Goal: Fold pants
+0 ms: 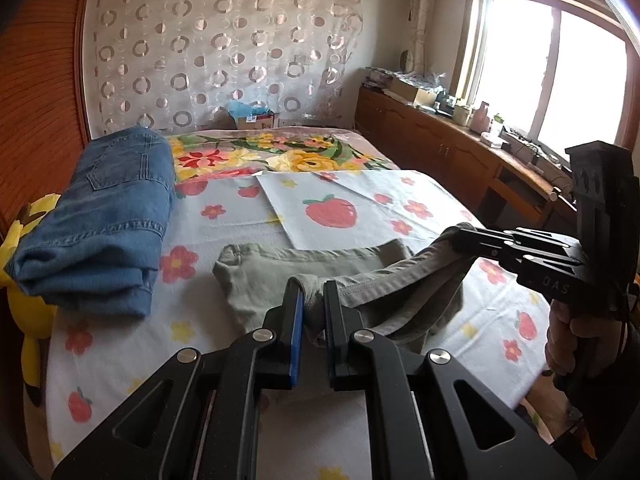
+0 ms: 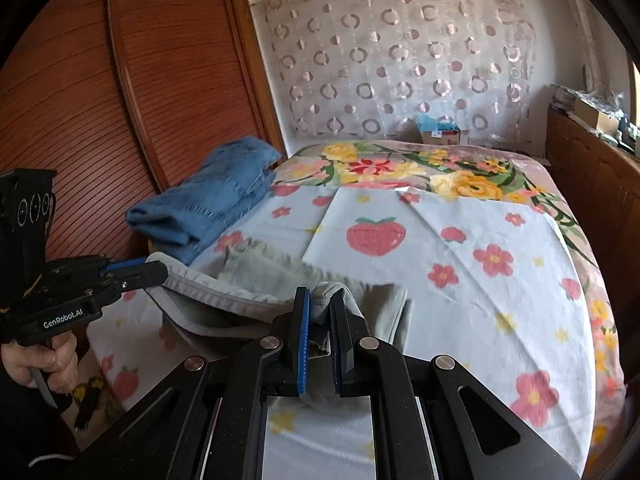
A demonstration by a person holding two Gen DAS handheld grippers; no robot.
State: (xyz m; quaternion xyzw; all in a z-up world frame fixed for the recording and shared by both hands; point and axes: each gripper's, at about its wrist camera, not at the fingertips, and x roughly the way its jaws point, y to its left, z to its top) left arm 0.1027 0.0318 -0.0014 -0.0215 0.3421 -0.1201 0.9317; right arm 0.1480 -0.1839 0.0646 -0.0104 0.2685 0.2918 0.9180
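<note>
Olive-green pants (image 1: 280, 276) lie on the bed's strawberry sheet, their near edge lifted. My left gripper (image 1: 312, 300) is shut on that edge's left corner. My right gripper (image 1: 460, 236) is shut on the same edge further right, so the hem hangs stretched between them. In the right wrist view the right gripper (image 2: 320, 308) pinches a bunch of the green pants (image 2: 280, 276), and the left gripper (image 2: 156, 266) holds the hem at the left. The rest of the pants rests flat on the sheet.
Folded blue jeans (image 1: 104, 216) lie at the bed's left edge, also in the right wrist view (image 2: 208, 196). A yellow plush toy (image 1: 24, 280) sits beside them. A wooden wardrobe (image 2: 100, 100) stands left, a low cabinet (image 1: 440, 148) with clutter right. The floral blanket (image 1: 280, 152) covers the far bed.
</note>
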